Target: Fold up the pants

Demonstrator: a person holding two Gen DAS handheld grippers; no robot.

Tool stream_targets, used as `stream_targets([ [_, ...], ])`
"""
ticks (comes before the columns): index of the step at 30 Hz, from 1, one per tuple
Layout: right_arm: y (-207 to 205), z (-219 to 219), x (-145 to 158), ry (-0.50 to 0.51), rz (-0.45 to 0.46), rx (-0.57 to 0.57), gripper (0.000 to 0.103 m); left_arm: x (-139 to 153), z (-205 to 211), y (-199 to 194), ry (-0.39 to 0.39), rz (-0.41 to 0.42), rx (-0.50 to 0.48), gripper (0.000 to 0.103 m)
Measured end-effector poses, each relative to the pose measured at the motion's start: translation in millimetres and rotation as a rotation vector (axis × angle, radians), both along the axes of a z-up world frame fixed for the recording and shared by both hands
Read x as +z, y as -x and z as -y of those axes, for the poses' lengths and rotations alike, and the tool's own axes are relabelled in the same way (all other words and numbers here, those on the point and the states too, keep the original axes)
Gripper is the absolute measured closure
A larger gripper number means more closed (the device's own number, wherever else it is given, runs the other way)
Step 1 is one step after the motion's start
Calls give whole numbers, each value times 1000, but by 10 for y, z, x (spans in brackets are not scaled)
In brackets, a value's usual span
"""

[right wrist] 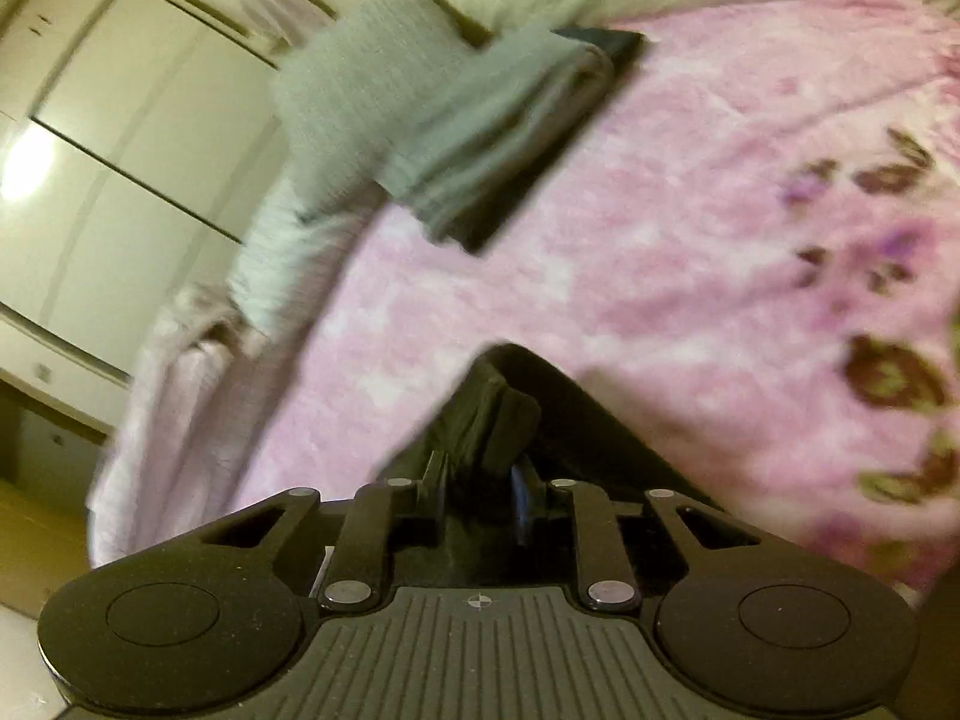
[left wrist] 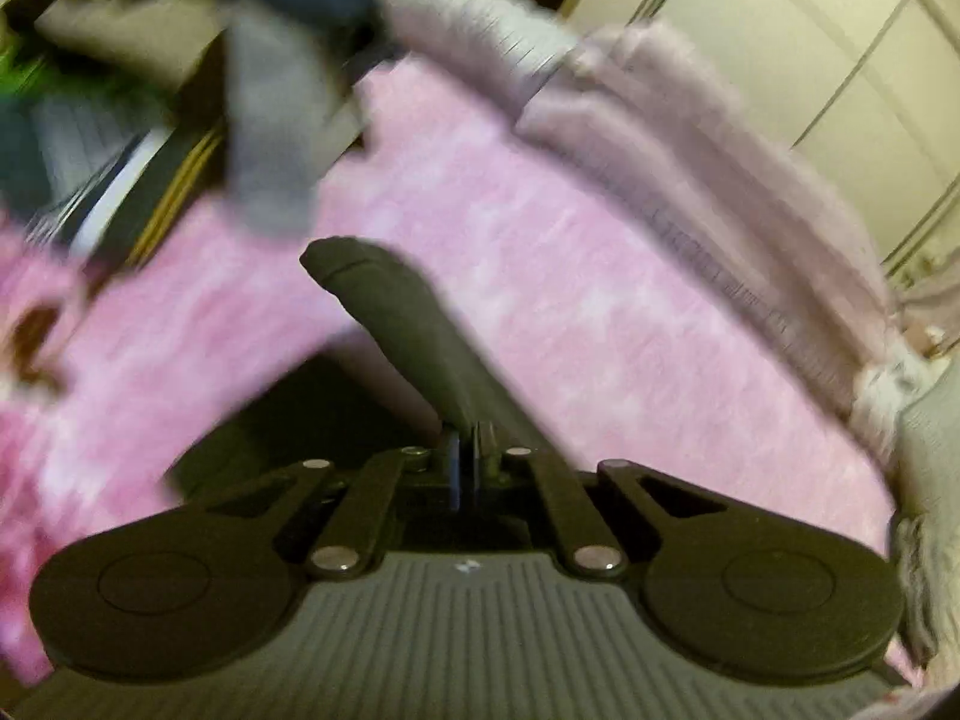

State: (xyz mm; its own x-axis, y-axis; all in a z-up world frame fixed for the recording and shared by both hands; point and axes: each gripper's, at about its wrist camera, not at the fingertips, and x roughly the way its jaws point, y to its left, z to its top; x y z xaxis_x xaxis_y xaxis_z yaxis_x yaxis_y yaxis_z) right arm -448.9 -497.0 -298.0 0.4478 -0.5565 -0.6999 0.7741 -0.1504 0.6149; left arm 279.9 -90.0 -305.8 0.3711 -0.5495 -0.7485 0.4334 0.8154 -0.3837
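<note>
The dark pants [left wrist: 396,324] lie on a pink fleece blanket [left wrist: 540,276] that covers a bed. In the left wrist view a strip of the dark cloth runs up and to the left from my left gripper [left wrist: 468,471], which is shut on it with the jaws pressed together. In the right wrist view a bunched fold of the pants [right wrist: 498,414] sits between the jaws of my right gripper [right wrist: 480,480], which is shut on that thick wad. More dark cloth spreads to the right under it. Both views are blurred.
A stack of folded grey clothes [right wrist: 480,120] rests on a dark garment [right wrist: 600,42] at the far side of the pink blanket [right wrist: 660,210]. Loose grey and blue clothes [left wrist: 270,120] hang at upper left. A lilac throw [left wrist: 690,138] edges the bed, and wardrobe doors [right wrist: 120,120] stand beyond.
</note>
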Motion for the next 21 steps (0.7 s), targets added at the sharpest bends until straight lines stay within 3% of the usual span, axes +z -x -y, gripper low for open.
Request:
stream_targets([
  [2, -16, -33, -229, -110, -87, -7, 86, -252, -103, 79, -90, -43, 15, 101],
  [4, -8, -79, -375, -147, -92, -47, 87, -477, -144, 128, -158, -68, 30, 100],
  [8, -98, -91, -242, -98, -130, 4, 87, -460, -85, 149, -159, -27, 16, 101],
  [11, 24, -206, -54, -24, -40, 8, 87, -265, -108, 141, -101, 16, -2, 99],
  [13, 69, -280, -33, -23, -56, 10, 87, -160, -178, 174, -76, 47, 4, 99],
  [16, 72, -279, -294, -137, -108, 8, 87, -323, -230, 187, -160, 14, 18, 99],
  [17, 68, -283, -356, -147, -114, 1, 87, -412, -216, 182, -193, 0, 22, 99],
  [21, 60, -272, -369, -117, -85, -11, 87, -461, -97, 217, -202, 42, 12, 100],
])
